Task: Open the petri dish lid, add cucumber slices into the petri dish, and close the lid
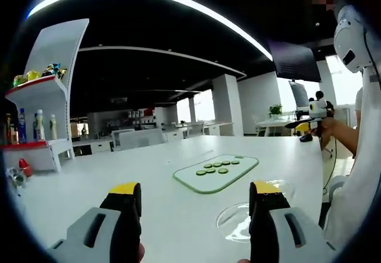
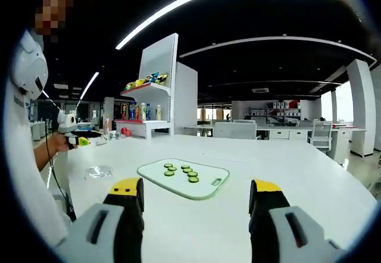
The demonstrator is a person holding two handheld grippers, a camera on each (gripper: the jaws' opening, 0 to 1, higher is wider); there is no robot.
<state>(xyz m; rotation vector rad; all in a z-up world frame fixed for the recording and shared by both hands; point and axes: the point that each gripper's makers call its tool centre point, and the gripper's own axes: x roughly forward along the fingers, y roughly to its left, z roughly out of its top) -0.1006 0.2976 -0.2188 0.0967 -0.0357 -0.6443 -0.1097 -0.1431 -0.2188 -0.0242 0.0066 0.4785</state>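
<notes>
A: Petri dish (image 1: 253, 214), lid on as far as I can tell, sits on the table (image 1: 149, 162) just beside the cutting board (image 1: 215, 172); cucumber slices (image 1: 217, 166) lie on that board. In the right gripper view the dish (image 2: 98, 171) is beside the board (image 2: 183, 178) too.

B: Your claws?

A: Left claw (image 1: 195, 206) jaws apart, empty, dish close by. Right claw (image 2: 195, 206) jaws apart, empty, short of the board.

B: Step?

A: Lid opening, not yet begun, I judge. Next you bring the left claw to the lid's rim.
</notes>
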